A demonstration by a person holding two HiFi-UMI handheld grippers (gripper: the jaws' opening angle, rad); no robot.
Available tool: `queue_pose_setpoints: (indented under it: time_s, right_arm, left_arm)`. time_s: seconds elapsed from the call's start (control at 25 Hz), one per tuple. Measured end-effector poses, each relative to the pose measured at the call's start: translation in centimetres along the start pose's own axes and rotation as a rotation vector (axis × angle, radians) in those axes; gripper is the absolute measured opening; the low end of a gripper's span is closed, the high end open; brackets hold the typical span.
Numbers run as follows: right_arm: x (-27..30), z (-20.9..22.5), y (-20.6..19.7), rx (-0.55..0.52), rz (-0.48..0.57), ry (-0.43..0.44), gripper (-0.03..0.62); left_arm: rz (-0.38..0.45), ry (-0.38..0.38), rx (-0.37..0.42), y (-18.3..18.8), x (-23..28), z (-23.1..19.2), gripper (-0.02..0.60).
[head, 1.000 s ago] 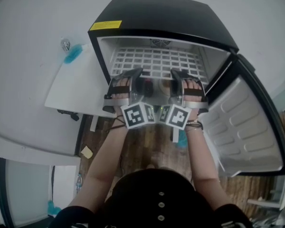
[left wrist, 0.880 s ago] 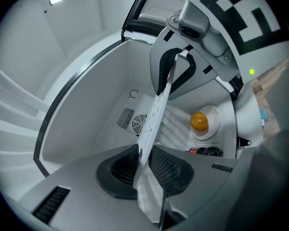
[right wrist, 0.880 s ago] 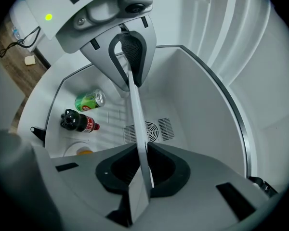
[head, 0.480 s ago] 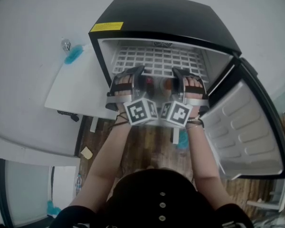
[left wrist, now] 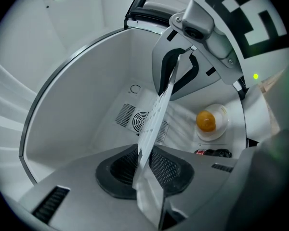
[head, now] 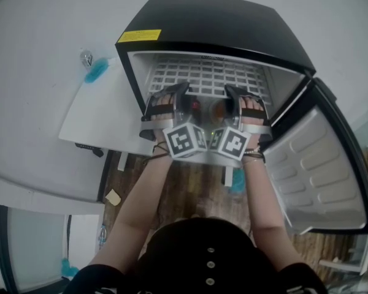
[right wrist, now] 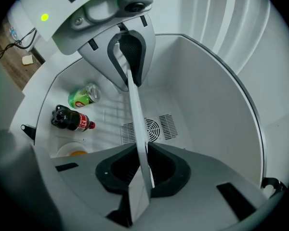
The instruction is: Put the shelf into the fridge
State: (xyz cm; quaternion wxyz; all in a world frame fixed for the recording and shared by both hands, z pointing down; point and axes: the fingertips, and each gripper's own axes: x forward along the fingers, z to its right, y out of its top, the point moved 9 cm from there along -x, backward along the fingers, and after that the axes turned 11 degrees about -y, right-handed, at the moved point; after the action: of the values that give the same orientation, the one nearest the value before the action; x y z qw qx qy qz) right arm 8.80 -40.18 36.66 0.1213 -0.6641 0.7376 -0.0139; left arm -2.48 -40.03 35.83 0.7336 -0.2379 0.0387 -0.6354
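A white wire-grid shelf (head: 205, 78) lies level inside the small black fridge (head: 214, 23), reaching toward its back wall. My left gripper (head: 172, 100) and right gripper (head: 245, 103) are side by side at the fridge mouth, each shut on the shelf's front edge. In the left gripper view the shelf (left wrist: 151, 129) runs edge-on between the black pads of the left gripper (left wrist: 144, 170). The right gripper view shows the shelf (right wrist: 137, 124) the same way, clamped in the right gripper (right wrist: 142, 170).
The fridge door (head: 322, 164) hangs open to the right. On the fridge floor under the shelf lie a dark cola bottle (right wrist: 70, 120), a green can (right wrist: 84, 96) and an orange on a white dish (left wrist: 208, 121). A white table (head: 98, 109) stands to the left.
Both grippers have moved forward, and the shelf has slid deeper into the fridge. The grips have not changed.
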Motion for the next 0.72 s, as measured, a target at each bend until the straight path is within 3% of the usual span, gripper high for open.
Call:
queue_pose_setpoints:
  time_s: [0.44,0.56,0.72]
  right_arm:
    - [-0.1,-0.2,0.4,-0.003,-0.007,0.015,0.041]
    - [-0.8,-0.1,0.8,0.023,0.014,0.015,0.099]
    - [-1.8,0.0,0.8,0.054,0.005,0.030,0.145]
  left_arm:
    - [0.007,0.003,-0.018,0.3,0.0,0.1,0.071]
    - [0.041,-0.021,-0.040,0.7,-0.2,0.3,0.195]
    - [0.047,-0.028,-0.048,0.9,-1.1,0.4,0.219]
